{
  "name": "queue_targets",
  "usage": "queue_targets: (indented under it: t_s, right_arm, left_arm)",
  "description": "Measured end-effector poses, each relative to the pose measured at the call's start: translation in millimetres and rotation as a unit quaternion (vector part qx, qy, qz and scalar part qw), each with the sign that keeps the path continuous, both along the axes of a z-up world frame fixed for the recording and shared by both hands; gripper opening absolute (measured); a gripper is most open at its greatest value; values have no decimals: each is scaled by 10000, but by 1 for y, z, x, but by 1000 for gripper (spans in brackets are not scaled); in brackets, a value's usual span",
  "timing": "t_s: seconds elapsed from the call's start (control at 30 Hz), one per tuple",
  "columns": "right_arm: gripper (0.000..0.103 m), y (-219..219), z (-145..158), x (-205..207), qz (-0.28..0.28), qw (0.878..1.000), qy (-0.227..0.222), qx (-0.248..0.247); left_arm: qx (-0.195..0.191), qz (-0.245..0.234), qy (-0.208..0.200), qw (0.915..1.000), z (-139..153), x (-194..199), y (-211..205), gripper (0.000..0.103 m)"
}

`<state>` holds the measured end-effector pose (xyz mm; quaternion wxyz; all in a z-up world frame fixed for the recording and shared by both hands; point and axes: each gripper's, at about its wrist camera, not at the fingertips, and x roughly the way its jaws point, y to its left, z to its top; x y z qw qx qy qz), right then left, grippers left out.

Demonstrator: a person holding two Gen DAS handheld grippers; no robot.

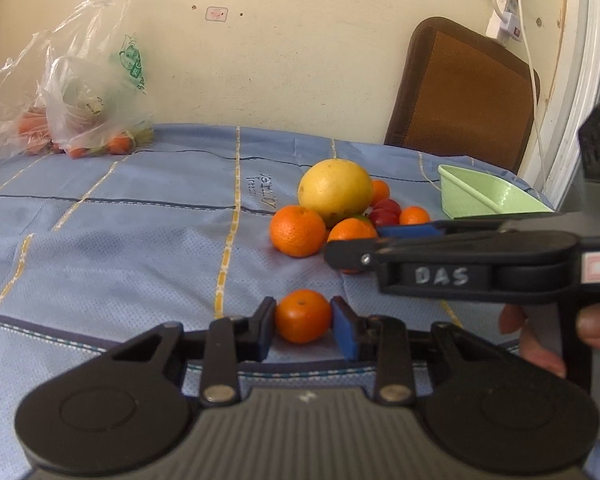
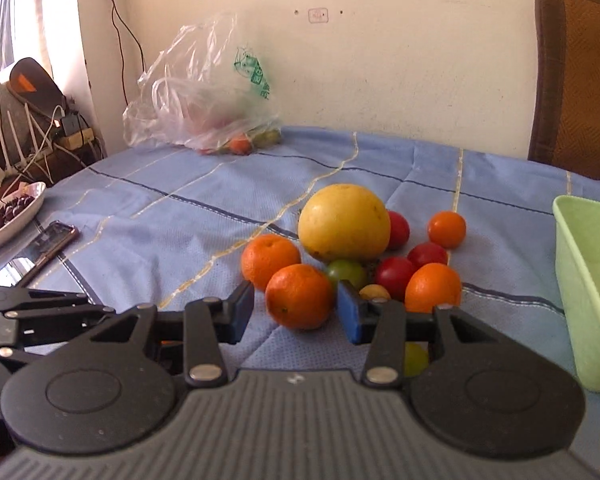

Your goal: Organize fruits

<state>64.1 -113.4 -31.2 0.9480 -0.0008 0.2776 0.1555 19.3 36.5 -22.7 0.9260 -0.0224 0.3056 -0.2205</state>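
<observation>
A small orange [image 1: 303,316] sits between the blue pads of my left gripper [image 1: 303,320], which is shut on it, just above the blue cloth. Behind it lies the fruit pile: a large yellow grapefruit [image 1: 335,190] [image 2: 344,222], oranges, red tomatoes [image 2: 396,276] and a green fruit [image 2: 346,272]. My right gripper [image 2: 296,308] [image 1: 356,242] reaches into the pile from the right. Its pads flank a bigger orange [image 2: 300,296]: the right pad is almost on it, and a sliver of cloth shows at the left pad. A light green bin [image 1: 484,196] [image 2: 588,280] stands at the right, with no fruit showing inside.
A clear plastic bag [image 1: 80,92] [image 2: 208,92] with fruit leans at the back wall. A white plate of dark fruit [image 2: 4,216] and a phone [image 2: 52,240] lie at the left edge. A brown chair back [image 1: 464,96] rises behind the table. A hand [image 1: 540,340] holds the right gripper.
</observation>
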Motion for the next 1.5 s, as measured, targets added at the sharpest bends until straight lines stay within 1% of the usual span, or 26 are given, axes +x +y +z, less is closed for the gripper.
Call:
queue_targets:
  t_s: [0.03,0.1,0.2,0.37,0.5,0.63,0.8,0.9,1.0,1.17,1.33,1.5]
  right_arm:
    - [42,2,-3,1,-14,10000,36,-86]
    - [41,2,-5,-1,-20,9999,-29,-168]
    - [41,-6,0,-11,-100,9999,-48,-43]
    - [41,-23,12,-48,-363,9985,-404,92]
    - [41,-41,8,-75,-554,9977,-344,190]
    - [41,-51,-3,-90,-727,9971,-196,83]
    - [42,-53,-9,-94,-726,9971,-212,47]
    - [42,-49,-12,-92,-700,9972,-254,-106]
    - [43,-47,-20,-92,-681,9971,-248,-248]
    - [43,-48,-20,-92,-660,9972,-251,-239]
    - [43,-48,-19,-92,-661,9972,-250,-226]
    - [44,-50,-19,-92,-636,9974,-265,-187]
  left_arm:
    - [4,-4,-2,10000,0,0,0,30]
    - [-9,-6,3,10000,1,1,0,30]
    - [-39,-10,13,10000,1,0,0,30]
    - [4,-50,6,10000,1,0,-1,30]
    - [64,-65,-13,10000,1,-1,-3,32]
    - [146,-104,-64,9998,0,-2,-5,31]
    - [97,-195,-74,9997,0,-3,-3,30]
    - [3,-302,-44,9995,0,-3,-1,30]
    - [66,-309,-42,9995,0,-4,-3,30]
    - [147,-291,-70,9994,0,-4,-5,32]
    - [143,-288,-72,9995,-1,-4,-4,32]
    - [41,-280,-42,9996,0,-3,0,31]
